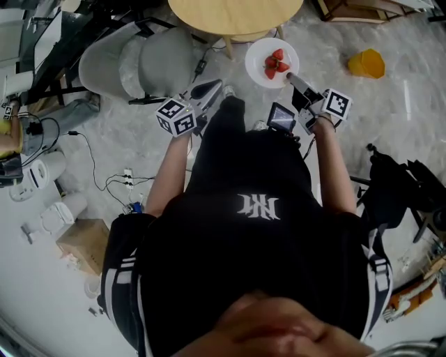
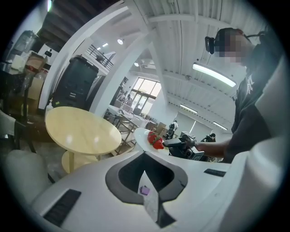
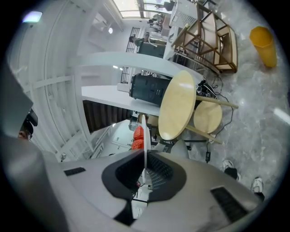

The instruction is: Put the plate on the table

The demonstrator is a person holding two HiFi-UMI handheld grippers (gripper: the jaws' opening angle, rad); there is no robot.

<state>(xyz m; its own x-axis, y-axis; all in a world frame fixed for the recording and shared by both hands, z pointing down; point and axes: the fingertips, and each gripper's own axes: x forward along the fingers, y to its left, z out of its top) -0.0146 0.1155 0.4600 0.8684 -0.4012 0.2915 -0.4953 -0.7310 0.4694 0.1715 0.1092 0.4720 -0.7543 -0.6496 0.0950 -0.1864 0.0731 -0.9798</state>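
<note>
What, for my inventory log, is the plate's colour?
The plate is white, carrying red strawberries; the head view shows it best.

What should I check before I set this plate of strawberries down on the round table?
1. Right gripper clamped on the white plate rim: ok.
2. Strawberries sitting on the plate: ok.
3. Plate above the round wooden table: not ok, it hangs beside the table's edge, over the floor.
4. Tabletop bare where it shows: ok.
5. Left gripper empty, jaws together: ok.
6. Plate level: cannot tell.
</note>
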